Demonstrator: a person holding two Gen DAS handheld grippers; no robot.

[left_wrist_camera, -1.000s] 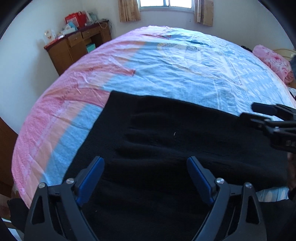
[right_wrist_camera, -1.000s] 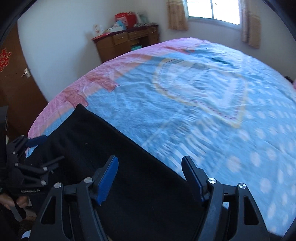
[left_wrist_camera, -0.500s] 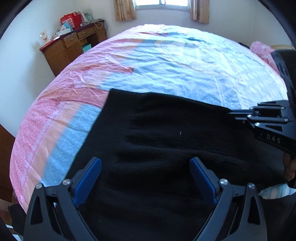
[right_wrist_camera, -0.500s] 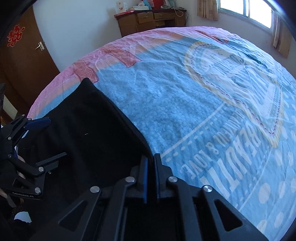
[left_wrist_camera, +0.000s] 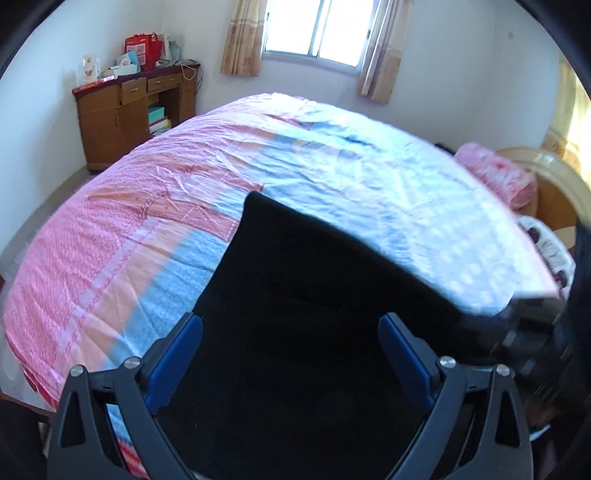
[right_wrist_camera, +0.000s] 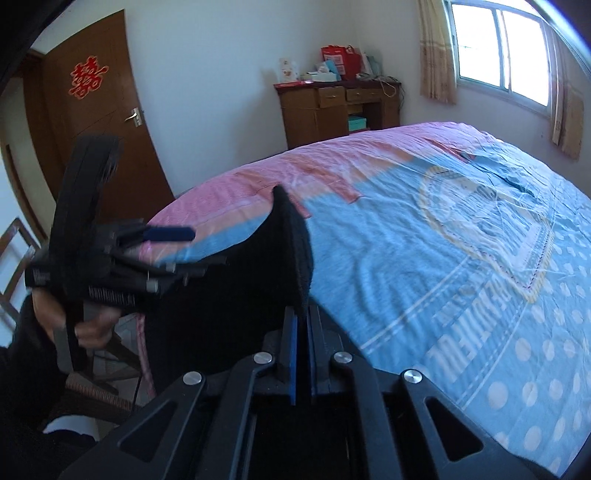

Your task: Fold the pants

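The black pants [left_wrist_camera: 295,314] are lying across the near side of the bed [left_wrist_camera: 332,177], spread over its pink and blue cover, with one edge being lifted off the bedding. In the right wrist view the right gripper [right_wrist_camera: 302,347] is pinching that raised edge: its blue-padded fingers [right_wrist_camera: 292,354] are sitting pressed together with only the thickness of cloth between them, and the pants [right_wrist_camera: 258,266] are rising from the pinch in a dark upright fold whose lower part is blending into shadow. In the left wrist view the left gripper [left_wrist_camera: 291,354] is hovering over the pants with its fingers [left_wrist_camera: 177,347] spread wide apart and nothing between them but the fabric lying below; whether the fingertips are touching the cloth is impossible to tell. The same left gripper [right_wrist_camera: 166,236] is showing blurred at the left of the right wrist view, held by a hand [right_wrist_camera: 88,325] that is partly hidden behind the tool's handle. At the right edge of the left wrist view the right gripper is appearing only as a smeared dark shape, cut off by the frame. A wooden desk [left_wrist_camera: 136,110] is standing against the far wall beside a curtained window [left_wrist_camera: 314,33], and a brown door [right_wrist_camera: 92,122] is showing beyond the bed's foot.
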